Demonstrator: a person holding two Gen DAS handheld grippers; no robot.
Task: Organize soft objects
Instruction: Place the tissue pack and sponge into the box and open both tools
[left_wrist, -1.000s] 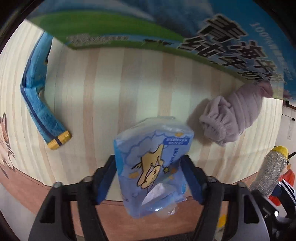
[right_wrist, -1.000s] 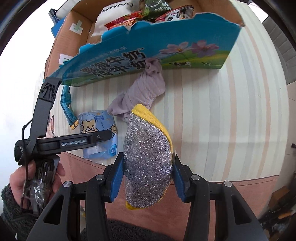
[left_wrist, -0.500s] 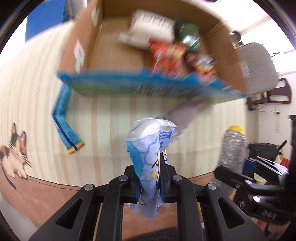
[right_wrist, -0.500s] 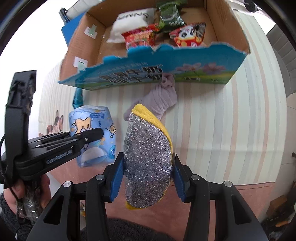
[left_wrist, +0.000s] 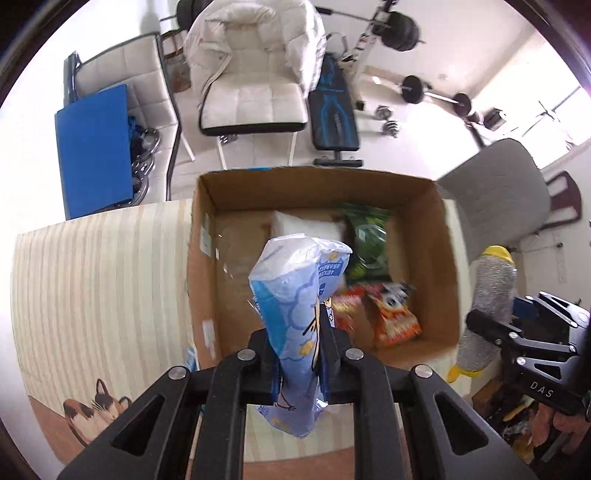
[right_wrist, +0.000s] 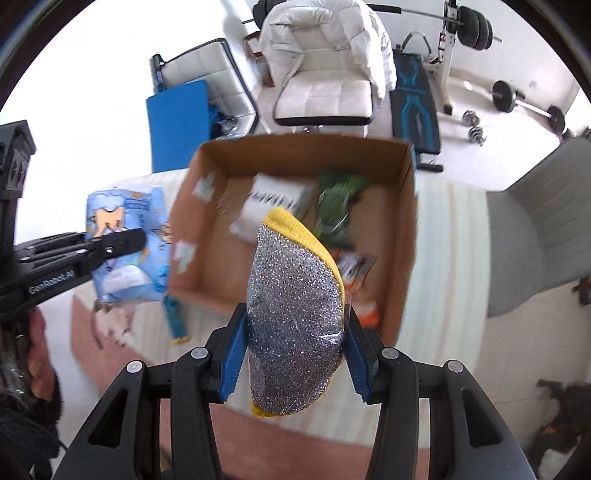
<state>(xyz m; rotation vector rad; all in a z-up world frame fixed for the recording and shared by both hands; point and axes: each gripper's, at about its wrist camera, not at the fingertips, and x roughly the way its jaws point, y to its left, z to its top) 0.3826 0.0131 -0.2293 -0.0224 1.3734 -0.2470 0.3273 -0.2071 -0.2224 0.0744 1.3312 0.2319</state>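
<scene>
Flanking cardboard box (left_wrist: 424, 192) — white chair (left_wrist: 255, 103), weight bench (left_wrist: 332, 114)

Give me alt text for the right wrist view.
The right tongs grip a silver glittery scouring sponge with yellow backing above an open brown cardboard box holding snack packets. At left, the left tongs hold a light blue tissue pack.

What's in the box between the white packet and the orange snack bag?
In the left wrist view, a green snack bag lies between the white packet and the orange snack bag.
</scene>
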